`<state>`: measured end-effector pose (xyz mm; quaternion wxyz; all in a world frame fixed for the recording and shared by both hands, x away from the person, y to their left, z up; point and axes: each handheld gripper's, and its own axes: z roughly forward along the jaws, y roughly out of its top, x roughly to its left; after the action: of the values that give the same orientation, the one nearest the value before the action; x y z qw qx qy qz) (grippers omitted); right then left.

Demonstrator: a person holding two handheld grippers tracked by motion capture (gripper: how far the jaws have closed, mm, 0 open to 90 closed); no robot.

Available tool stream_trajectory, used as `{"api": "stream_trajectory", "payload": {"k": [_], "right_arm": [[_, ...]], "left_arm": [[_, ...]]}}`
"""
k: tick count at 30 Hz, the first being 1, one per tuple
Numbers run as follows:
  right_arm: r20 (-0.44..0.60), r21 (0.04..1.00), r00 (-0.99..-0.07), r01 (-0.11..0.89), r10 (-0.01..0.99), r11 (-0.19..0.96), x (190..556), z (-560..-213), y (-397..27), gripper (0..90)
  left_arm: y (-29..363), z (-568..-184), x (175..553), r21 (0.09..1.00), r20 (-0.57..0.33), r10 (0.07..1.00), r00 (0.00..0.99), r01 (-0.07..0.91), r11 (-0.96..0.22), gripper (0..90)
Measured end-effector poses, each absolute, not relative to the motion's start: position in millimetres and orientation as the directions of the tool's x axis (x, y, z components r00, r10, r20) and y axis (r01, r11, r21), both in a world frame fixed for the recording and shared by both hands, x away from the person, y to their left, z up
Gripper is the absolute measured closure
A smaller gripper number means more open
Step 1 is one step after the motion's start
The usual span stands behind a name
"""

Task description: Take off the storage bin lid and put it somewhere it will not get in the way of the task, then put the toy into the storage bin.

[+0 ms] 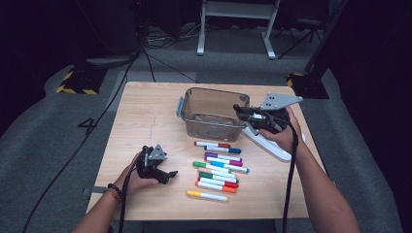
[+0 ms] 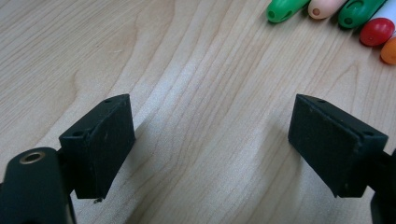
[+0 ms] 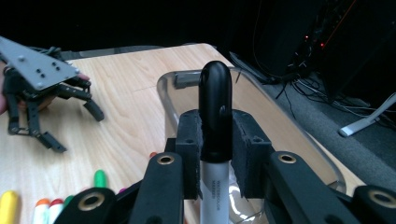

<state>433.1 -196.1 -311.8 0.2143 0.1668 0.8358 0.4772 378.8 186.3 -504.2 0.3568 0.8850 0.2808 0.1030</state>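
Wooden table, clear bin contents unclear, right gripper fingers pinching black-capped marker, left gripper fingers spread.

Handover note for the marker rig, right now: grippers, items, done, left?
Right gripper: shut on a black-capped marker, held at the clear bin, over its near right rim.
Left gripper: open, nothing between the jaws, resting on the table.
Done: one marker picked up; not yet dropped.
Left: probably release it into the bin, then the row of markers lying in front of the bin.
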Motion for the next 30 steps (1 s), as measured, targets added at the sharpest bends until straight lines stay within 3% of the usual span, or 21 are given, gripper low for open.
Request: {"api": "stream_trajectory", "payload": {"k": [15,30], "right_arm": [[-0.198,0.869,-0.852,0.076,0.485,0.489,467.4,-298.1,-172.2,74.8],[-0.180,0.817,-0.864,0.134,0.470,0.560,506.9,-323.8,-142.6,74.7]], "left_arm": [[186.2,-504.2,378.5,0.690,-0.017,0.572,0.820,0.424,-0.587,14.9],[186.2,-504.2,378.5,0.690,-0.018,0.573,0.820,0.425,-0.587,14.9]]}}
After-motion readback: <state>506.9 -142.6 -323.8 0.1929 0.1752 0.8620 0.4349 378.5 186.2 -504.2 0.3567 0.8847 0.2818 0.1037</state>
